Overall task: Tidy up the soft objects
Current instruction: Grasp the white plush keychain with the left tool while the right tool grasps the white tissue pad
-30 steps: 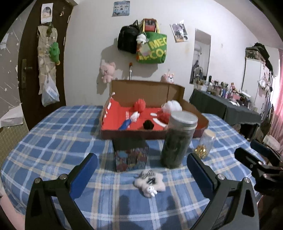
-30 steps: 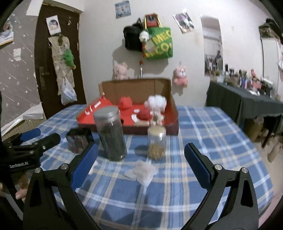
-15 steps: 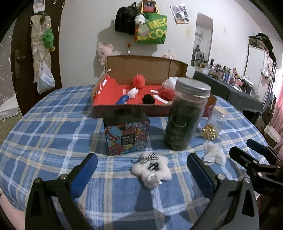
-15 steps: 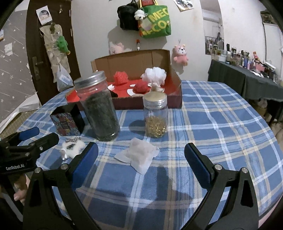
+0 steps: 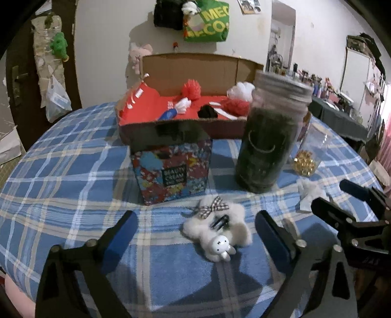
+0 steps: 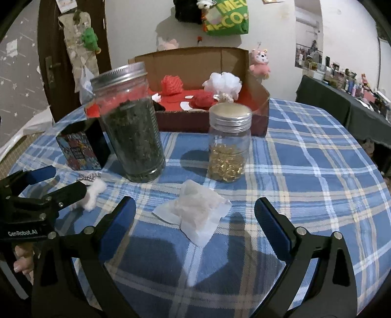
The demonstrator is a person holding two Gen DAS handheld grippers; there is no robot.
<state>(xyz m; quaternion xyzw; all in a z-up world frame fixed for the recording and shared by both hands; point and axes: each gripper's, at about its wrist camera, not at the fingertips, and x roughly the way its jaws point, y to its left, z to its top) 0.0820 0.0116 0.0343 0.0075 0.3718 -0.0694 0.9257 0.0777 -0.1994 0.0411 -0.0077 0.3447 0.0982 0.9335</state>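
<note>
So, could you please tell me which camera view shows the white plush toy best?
The left wrist view: the plush toy lies whole and close, between the open gripper's fingers, bow and face visible. The right wrist view shows only a white scrap of it behind the left gripper's finger.

This is a room in a home, probably a bedroom. A green tote bag (image 5: 206, 23) and plush toys (image 6: 260, 61) hang on the wall, a side table with cosmetics bottles (image 6: 347, 80) stands near, and a checked tablecloth (image 6: 305, 156) covers the round table.
</note>
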